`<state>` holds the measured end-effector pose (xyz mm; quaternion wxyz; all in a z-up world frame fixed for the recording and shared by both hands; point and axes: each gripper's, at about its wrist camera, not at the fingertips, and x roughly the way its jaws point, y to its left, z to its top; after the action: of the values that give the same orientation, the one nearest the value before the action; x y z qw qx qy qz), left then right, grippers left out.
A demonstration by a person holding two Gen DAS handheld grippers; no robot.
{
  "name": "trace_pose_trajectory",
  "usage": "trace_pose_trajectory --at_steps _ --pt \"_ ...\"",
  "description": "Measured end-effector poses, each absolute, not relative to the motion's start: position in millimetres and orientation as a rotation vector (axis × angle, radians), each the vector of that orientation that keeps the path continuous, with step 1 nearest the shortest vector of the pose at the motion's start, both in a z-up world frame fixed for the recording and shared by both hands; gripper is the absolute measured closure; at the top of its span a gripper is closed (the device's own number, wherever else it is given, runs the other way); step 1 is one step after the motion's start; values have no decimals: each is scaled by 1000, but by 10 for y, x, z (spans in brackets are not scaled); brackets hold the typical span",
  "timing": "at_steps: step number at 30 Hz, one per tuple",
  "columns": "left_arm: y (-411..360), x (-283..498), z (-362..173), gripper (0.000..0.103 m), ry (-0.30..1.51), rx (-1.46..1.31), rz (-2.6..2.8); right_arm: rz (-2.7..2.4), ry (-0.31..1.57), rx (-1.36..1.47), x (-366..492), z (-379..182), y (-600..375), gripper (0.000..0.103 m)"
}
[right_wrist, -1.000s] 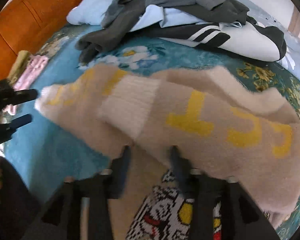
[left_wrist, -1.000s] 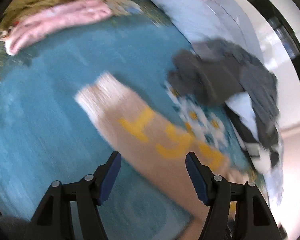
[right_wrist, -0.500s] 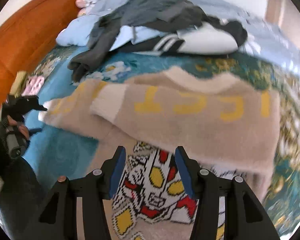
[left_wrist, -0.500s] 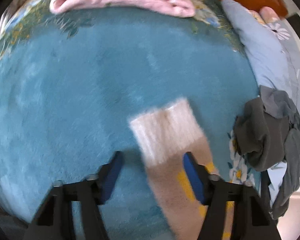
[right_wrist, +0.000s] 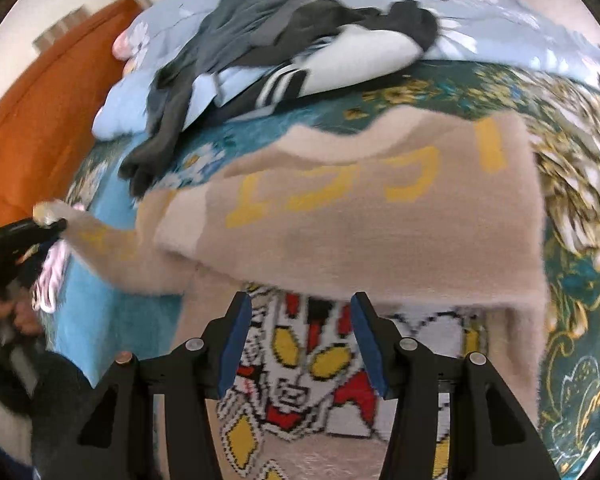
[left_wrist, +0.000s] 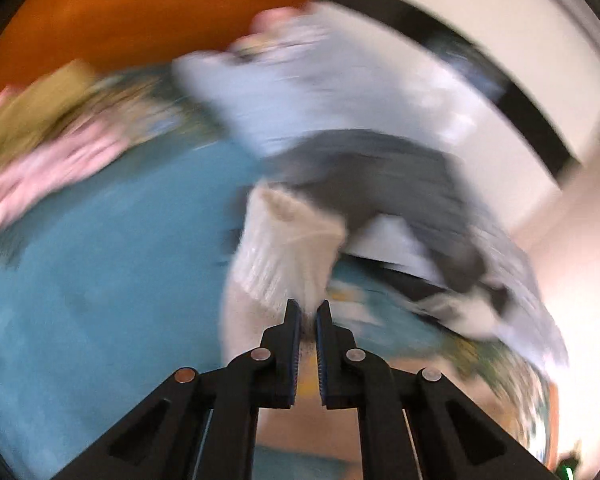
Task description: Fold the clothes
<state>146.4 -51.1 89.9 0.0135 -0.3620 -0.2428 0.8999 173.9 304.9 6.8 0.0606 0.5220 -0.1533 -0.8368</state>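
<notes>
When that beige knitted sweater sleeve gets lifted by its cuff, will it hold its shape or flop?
Probably flop: the beige knitted sweater sleeve already sags between the left tongs, shut on its cuff, and the sweater body. The fuzzy knit likely grips the pads rather than slipping. It looks light but bulky.

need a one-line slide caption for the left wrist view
Left gripper shut on the sweater's white cuff, lifted above the teal blanket, dark clothes pile behind; motion-blurred.

One beige sweater [right_wrist: 380, 216], two claws [right_wrist: 300, 340].
</notes>
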Motion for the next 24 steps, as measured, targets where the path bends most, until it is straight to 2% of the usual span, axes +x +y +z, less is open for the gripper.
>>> trace_pose_trajectory --at_steps 3,7,12,18,20,22,23,24 --pt "33 1366 1191 95 -648 -1043 2683 -2559 -554 1592 1788 59 3294 50" --pt "875 1250 1353 95 -417 -1048 2518 -2604 -684 1591 1877 79 3646 50" --pt "1691 1267 1165 95 -302 -1208 2352 -2666 -812 1588 2063 103 4047 50" --pt "2375 1342 709 95 -111 -1381 2205 -2679 -871 1640 2300 4 4292 50" --pt "2465 1370 603 94 -105 -1432 2159 -2672 -880 1641 2339 -4 4307 50" --pt "2464 1382 562 90 -118 -1472 2105 -2666 -873 1633 2339 9 4280 50" --pt "2463 1388 541 84 -124 -1492 2078 -2663 -870 1629 2339 15 4267 50" --pt "2463 1394 521 72 -130 -1511 2051 -2659 -863 1622 2330 25 4246 50"
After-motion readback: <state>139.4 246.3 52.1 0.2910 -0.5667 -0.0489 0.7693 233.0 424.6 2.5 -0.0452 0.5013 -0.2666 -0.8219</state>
